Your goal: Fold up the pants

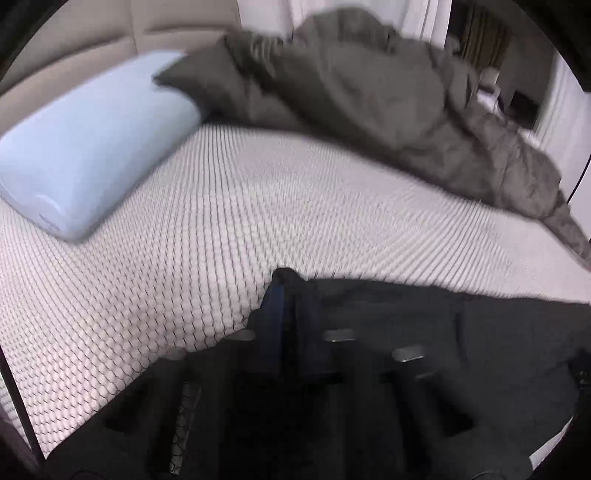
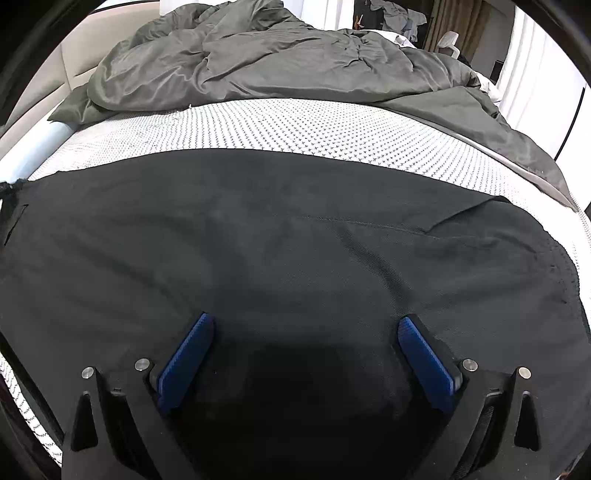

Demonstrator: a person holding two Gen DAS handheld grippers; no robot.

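The black pants (image 2: 280, 236) lie spread flat across the white patterned mattress (image 2: 295, 122) in the right wrist view. My right gripper (image 2: 304, 325) is open, its blue pads (image 2: 188, 354) wide apart just above the cloth, holding nothing. In the blurred left wrist view, my left gripper (image 1: 286, 295) is shut on an edge of the pants (image 1: 424, 332); the blue pads (image 1: 275, 314) are pressed together with black cloth bunched around them, lifted off the mattress (image 1: 221, 221).
A crumpled grey duvet (image 2: 258, 62) lies along the far side of the bed, also in the left wrist view (image 1: 369, 92). A light blue pillow (image 1: 81, 147) lies at the left by the beige headboard (image 1: 110, 26). White curtains (image 2: 532, 74) hang at the right.
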